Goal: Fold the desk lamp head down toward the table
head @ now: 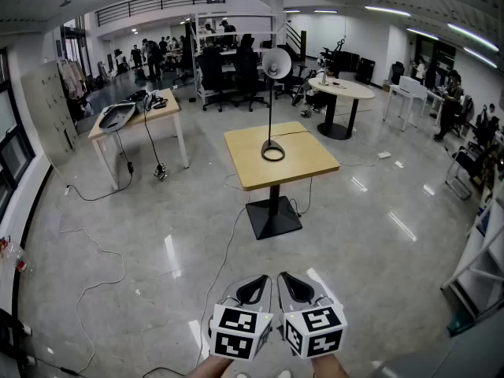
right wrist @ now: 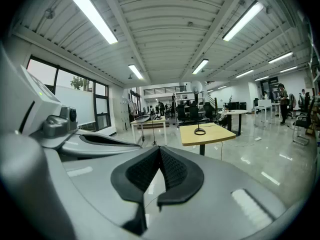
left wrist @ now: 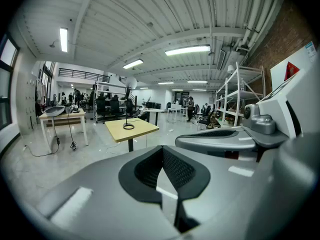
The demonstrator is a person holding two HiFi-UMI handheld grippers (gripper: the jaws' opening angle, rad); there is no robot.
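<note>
Left gripper [head: 252, 288] and right gripper [head: 294, 287] both closed, empty; desk lamp [head: 276, 63] upright on table [head: 303, 164] at twelve o'clock, well apart; advise approaching, then lowering head gently.

Bright ceiling tubes [right wrist: 95, 16], glare streaks on floor [head: 169, 254] — fisheye bending (dark corners)
</note>
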